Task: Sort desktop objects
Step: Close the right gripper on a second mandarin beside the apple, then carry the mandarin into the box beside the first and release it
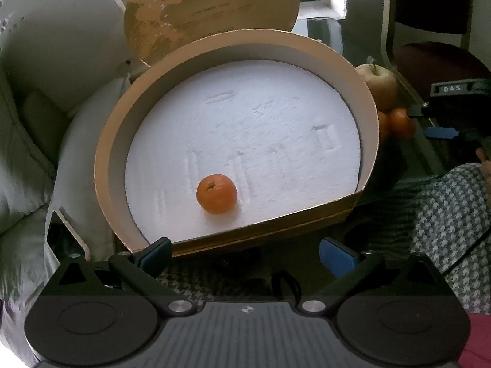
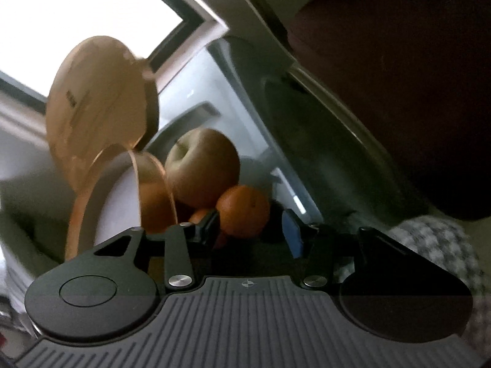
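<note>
A round brown box (image 1: 104,165) lined with white foam holds one tangerine (image 1: 216,193) near its front edge. My left gripper (image 1: 245,256) hovers open just before the box's front wall, nothing between its blue pads. To the right of the box sit an apple (image 1: 380,86) and an orange (image 1: 400,122). In the right wrist view the apple (image 2: 202,165) rests behind the orange (image 2: 242,211). My right gripper (image 2: 250,233) is open, its fingertips flanking the near side of that orange. A second orange (image 2: 153,208) shows partly behind the box rim (image 2: 79,214).
The box lid (image 1: 211,15) stands upright behind the box. White cushions (image 1: 36,122) lie to the left. A houndstooth sleeve (image 1: 445,214) crosses the lower right. A dark red chair seat (image 1: 438,61) stands beyond the glass table edge (image 2: 307,92).
</note>
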`<action>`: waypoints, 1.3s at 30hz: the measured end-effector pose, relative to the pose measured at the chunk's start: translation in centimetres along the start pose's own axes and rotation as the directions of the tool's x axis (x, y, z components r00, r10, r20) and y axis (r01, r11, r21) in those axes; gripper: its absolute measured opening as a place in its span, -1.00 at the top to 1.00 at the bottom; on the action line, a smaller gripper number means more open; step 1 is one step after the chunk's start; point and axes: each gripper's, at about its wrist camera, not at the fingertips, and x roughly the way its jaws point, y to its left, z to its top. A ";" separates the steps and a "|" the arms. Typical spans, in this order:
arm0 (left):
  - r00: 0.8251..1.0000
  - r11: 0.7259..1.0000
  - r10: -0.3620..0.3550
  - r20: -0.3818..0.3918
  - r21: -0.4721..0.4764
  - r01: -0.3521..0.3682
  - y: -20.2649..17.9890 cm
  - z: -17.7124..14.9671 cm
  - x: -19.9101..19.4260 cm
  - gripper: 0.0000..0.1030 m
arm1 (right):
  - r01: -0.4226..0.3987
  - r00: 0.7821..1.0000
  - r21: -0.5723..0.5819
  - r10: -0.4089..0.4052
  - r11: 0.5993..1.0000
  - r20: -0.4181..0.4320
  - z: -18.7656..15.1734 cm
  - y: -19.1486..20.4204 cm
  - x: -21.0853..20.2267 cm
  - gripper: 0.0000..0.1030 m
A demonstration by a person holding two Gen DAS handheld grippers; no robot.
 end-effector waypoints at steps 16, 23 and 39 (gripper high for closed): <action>1.000 1.000 -0.004 -0.018 -0.019 0.004 0.6 0.0 0.6 -0.98 | -0.038 0.998 0.098 0.042 0.994 -0.041 0.7 -0.6 3.5 0.04; 1.000 0.999 -0.008 -0.002 -0.039 0.007 1.1 -0.3 0.1 -0.98 | 0.020 0.999 0.020 -0.020 1.000 -0.030 0.0 0.2 2.3 0.06; 0.997 0.984 -0.046 0.054 -0.170 0.055 5.1 -1.9 -0.4 -0.98 | 0.033 0.999 -0.219 -0.031 0.975 0.011 -2.8 6.4 -4.6 0.06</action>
